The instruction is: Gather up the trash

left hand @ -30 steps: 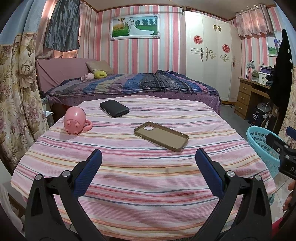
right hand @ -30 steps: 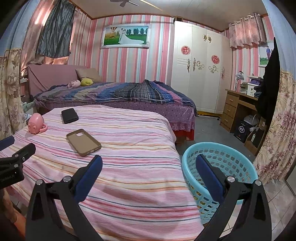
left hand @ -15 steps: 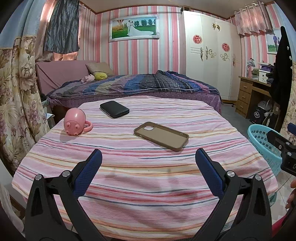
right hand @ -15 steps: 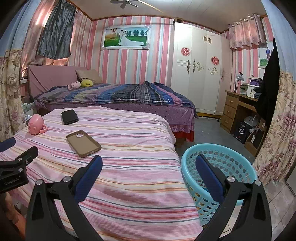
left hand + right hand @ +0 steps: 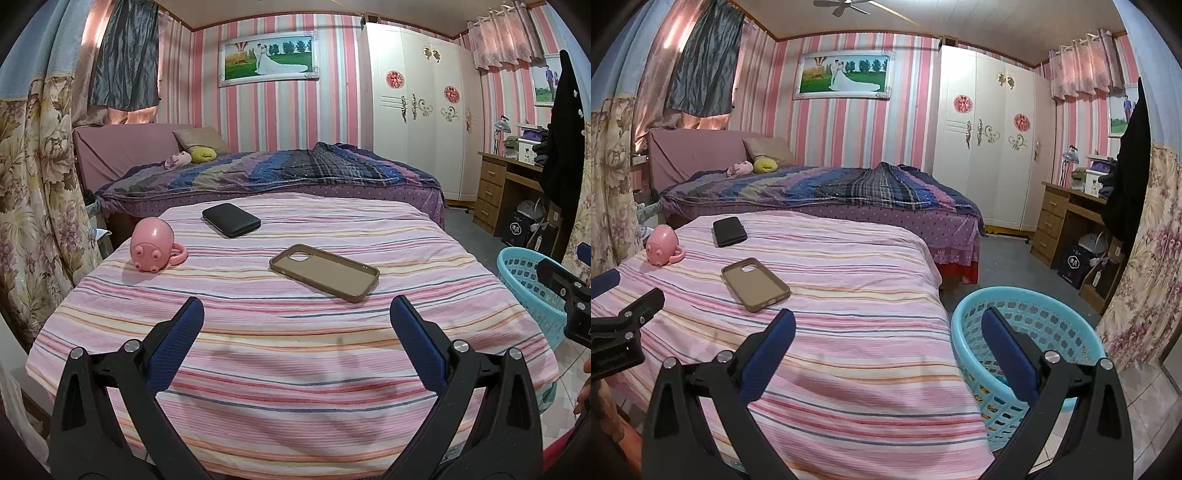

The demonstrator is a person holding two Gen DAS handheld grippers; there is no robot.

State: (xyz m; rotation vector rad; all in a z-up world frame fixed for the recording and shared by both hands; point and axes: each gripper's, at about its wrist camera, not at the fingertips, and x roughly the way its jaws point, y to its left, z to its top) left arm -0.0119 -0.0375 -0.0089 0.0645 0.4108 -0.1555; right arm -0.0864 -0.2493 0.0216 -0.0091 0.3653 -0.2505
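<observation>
A tan phone case lies in the middle of the pink striped bedspread. Farther back rest a black case and a pink pig mug on its side. A light blue basket stands on the floor to the right of the bed. My left gripper hovers open above the near part of the bed, nothing between its fingers. My right gripper is open too, over the bed's right edge beside the basket.
A second bed with a dark plaid blanket lies behind. A white wardrobe and a wooden desk line the right side. Floral curtains hang at the left. Grey floor runs between bed and desk.
Both grippers have drawn back and risen slightly, so the bed and basket sit a bit lower and farther in view. Both stay open; the objects have not moved.
</observation>
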